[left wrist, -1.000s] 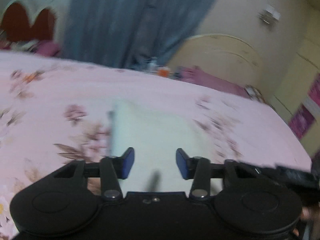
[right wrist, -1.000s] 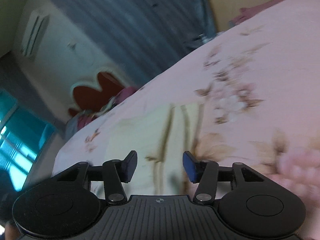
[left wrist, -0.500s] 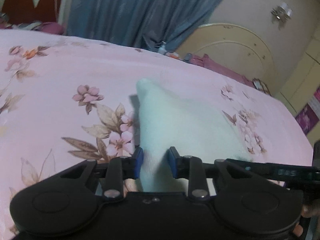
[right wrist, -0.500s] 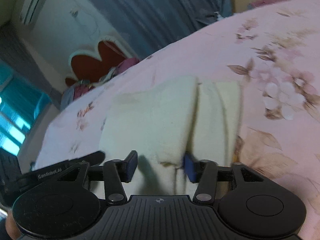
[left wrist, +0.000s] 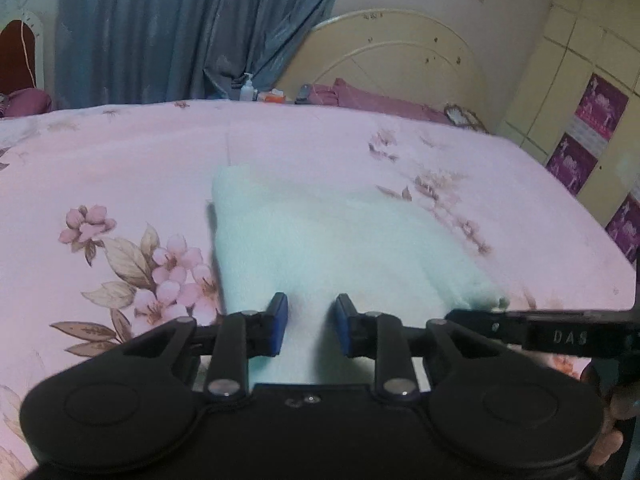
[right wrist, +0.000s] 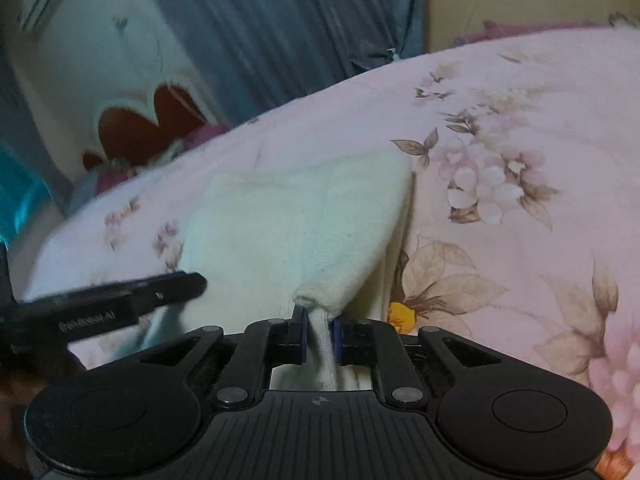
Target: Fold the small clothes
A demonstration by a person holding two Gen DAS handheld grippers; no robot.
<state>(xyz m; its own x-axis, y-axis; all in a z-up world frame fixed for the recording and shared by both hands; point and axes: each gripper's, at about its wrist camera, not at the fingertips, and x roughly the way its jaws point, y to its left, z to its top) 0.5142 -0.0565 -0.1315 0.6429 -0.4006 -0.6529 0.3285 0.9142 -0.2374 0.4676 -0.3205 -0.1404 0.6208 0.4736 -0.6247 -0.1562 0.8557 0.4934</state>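
Left tongs (left wrist: 308,330): matte black plastic body, two round disc housings at 8 and 4 o'clock, black linkage arms on silver pivot screws, blue pads (left wrist: 279,328) on the fingertips, small screws at the centre edge. Right tongs (right wrist: 319,338): same black build, ribbed centre plate with a small crosshair mark, silver pivots, blue pads (right wrist: 337,340). White "DAS" lettering on the black finger at 3 o'clock. Skin of a hand (left wrist: 610,432) at 4 o'clock.

Garment (left wrist: 320,248) on bedspread (left wrist: 120,160), headboard (left wrist: 392,68) behind, curtain (left wrist: 180,28) left
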